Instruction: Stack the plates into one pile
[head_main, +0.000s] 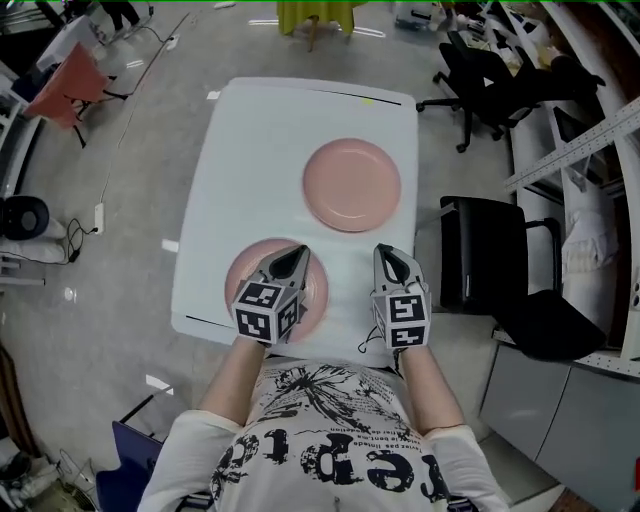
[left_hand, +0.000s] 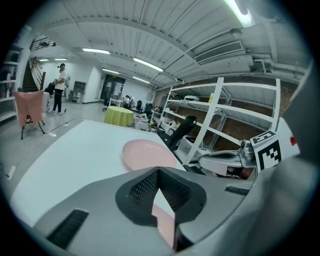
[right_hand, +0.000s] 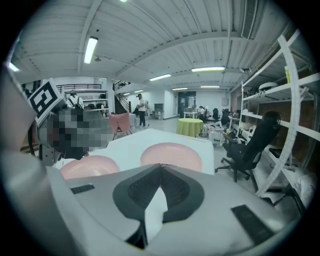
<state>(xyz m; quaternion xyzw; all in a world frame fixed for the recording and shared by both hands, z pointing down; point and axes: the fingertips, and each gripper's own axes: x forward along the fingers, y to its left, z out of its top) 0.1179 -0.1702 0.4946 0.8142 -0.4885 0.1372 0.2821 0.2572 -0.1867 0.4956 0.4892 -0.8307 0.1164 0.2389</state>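
Two grippers, jaws together, empty, left gripper over near plate, right gripper beside it, far plate apart, white table.

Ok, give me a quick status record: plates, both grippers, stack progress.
plates: two pink ones, near plate and far plate, lying apart on the white table
stack: not yet begun
left gripper: jaws shut, empty, over the near plate; contact unclear
right gripper: jaws shut, empty, over bare table to the right of the near plate
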